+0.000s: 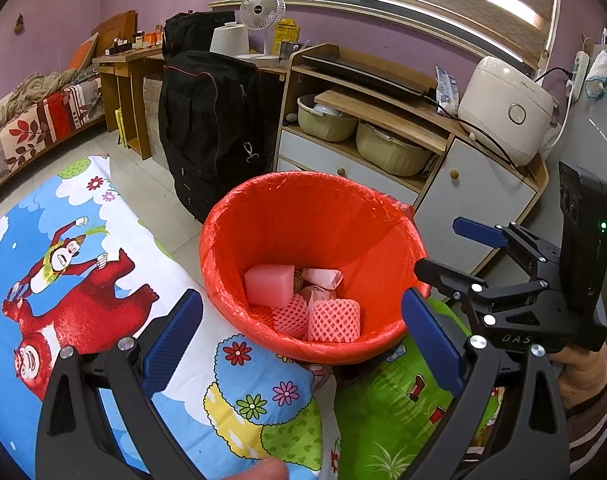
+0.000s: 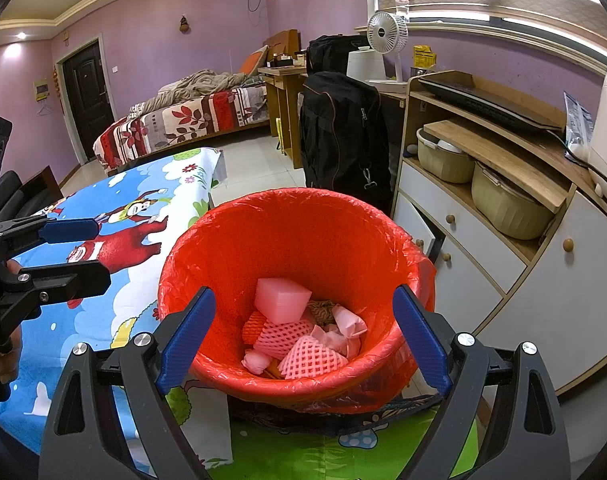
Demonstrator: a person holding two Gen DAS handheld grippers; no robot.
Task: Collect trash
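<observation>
A bin with a red bag liner [image 1: 303, 216] [image 2: 287, 232] stands at the edge of a table covered by a cartoon cloth [image 1: 63, 272] [image 2: 115, 280]. Inside lie a pink foam block [image 1: 269, 285] [image 2: 279, 300], pink foam fruit nets [image 1: 333, 320] [image 2: 311, 358] and crumpled pink wrappers [image 1: 323, 278] [image 2: 347, 322]. My left gripper [image 1: 303, 336] [image 2: 73, 248] is open and empty, just short of the bin's near rim. My right gripper [image 2: 303, 336] [image 1: 449, 250] is open and empty too, its blue fingers straddling the bin's near rim.
A white and wood cabinet [image 1: 479, 184] [image 2: 503, 248] with beige basins stands right behind the bin, with a rice cooker [image 1: 507, 108] on top. A black bag [image 1: 211, 120] [image 2: 343, 136] stands on the floor beyond. A bed [image 2: 183, 120] lies at the far wall.
</observation>
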